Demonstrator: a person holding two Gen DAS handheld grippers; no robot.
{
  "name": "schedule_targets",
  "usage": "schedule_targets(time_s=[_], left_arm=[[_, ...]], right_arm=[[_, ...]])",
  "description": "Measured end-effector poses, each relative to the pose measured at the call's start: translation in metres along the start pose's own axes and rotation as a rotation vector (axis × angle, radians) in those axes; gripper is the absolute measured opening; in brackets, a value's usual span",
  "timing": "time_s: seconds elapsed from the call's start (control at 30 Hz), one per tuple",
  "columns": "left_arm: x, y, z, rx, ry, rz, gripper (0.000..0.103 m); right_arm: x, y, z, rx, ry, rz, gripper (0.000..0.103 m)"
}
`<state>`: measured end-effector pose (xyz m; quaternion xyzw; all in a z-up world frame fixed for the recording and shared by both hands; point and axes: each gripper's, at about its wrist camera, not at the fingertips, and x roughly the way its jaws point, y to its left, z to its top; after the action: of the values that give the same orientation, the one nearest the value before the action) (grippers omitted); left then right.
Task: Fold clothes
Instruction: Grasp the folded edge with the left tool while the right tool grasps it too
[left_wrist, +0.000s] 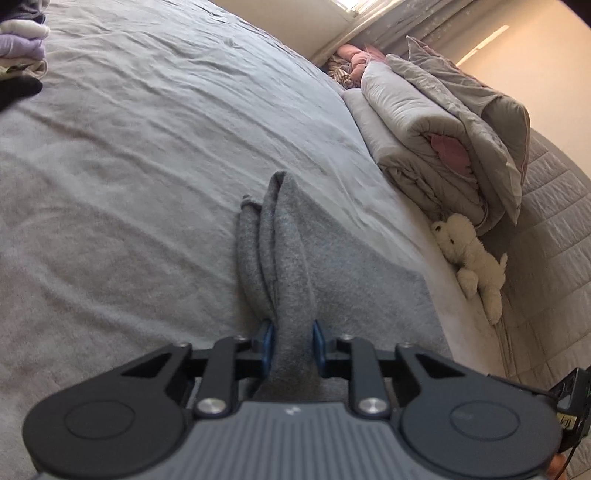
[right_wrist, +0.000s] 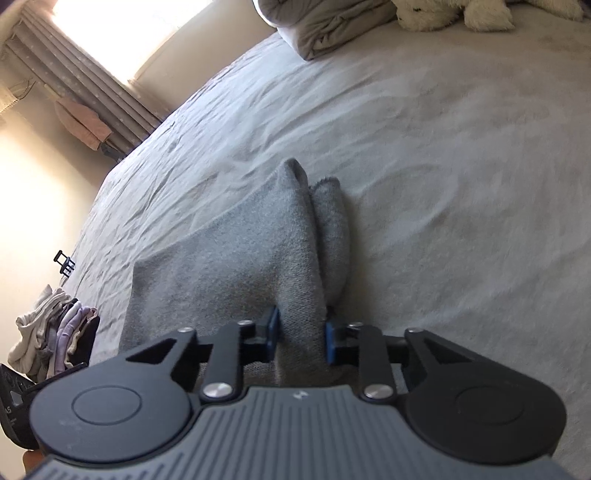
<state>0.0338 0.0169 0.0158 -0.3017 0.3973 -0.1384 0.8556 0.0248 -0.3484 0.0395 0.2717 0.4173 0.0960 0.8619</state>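
A grey knitted garment (left_wrist: 291, 258) lies on the bed sheet (left_wrist: 147, 166), bunched into ridges that run away from the camera. My left gripper (left_wrist: 292, 345) is shut on a fold of it, the blue pads (left_wrist: 266, 345) pressing the cloth from both sides. In the right wrist view the same grey garment (right_wrist: 236, 254) spreads to the left, with a rolled part beside it on the right. My right gripper (right_wrist: 302, 339) is shut on another fold, which fills the gap between its blue pads (right_wrist: 273, 334).
Folded clothes are stacked at the bed's edge (left_wrist: 22, 44), seen too as a pile (right_wrist: 55, 328). A rolled grey duvet with pillows (left_wrist: 443, 136) and a white plush toy (left_wrist: 469, 258) lie at the head end. Curtains (right_wrist: 92, 96) hang by a bright window.
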Motion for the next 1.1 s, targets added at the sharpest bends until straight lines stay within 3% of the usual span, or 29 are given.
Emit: schedule_targets(time_s=[0.27, 0.43, 0.53, 0.6, 0.67, 0.73, 0.77, 0.8, 0.87, 1.1], left_arm=[[-0.039, -0.017, 0.001, 0.002, 0.047, 0.045, 0.015], [-0.073, -0.017, -0.028, 0.03, 0.086, 0.065, 0.015], [-0.06, -0.006, -0.039, 0.053, 0.119, 0.096, 0.018], [-0.053, 0.0, -0.039, 0.061, 0.132, 0.099, 0.031], [-0.054, 0.004, -0.034, 0.053, 0.132, 0.086, 0.032], [-0.056, 0.005, -0.029, 0.067, 0.114, 0.083, 0.036], [-0.059, 0.004, -0.026, 0.088, 0.09, 0.09, 0.042], [-0.057, 0.004, -0.024, 0.092, 0.086, 0.081, 0.05], [-0.052, 0.005, -0.019, 0.097, 0.084, 0.059, 0.054], [-0.023, 0.004, -0.012, 0.102, 0.08, 0.074, 0.055]], right_arm=[[-0.025, 0.019, -0.002, -0.099, -0.043, -0.024, 0.012], [-0.059, 0.022, -0.034, -0.12, -0.036, -0.006, 0.012], [-0.053, 0.021, -0.054, -0.146, -0.002, -0.036, 0.013], [-0.041, 0.016, -0.06, -0.157, 0.029, -0.049, 0.025], [-0.034, 0.008, -0.056, -0.132, 0.031, -0.042, 0.048], [-0.032, 0.006, -0.049, -0.127, 0.022, -0.029, 0.055], [-0.032, 0.006, -0.046, -0.132, 0.019, -0.024, 0.062], [-0.031, 0.007, -0.043, -0.137, 0.016, -0.019, 0.064], [-0.024, 0.009, -0.037, -0.148, 0.013, -0.018, 0.066], [0.004, 0.005, -0.019, -0.11, 0.004, -0.001, 0.066]])
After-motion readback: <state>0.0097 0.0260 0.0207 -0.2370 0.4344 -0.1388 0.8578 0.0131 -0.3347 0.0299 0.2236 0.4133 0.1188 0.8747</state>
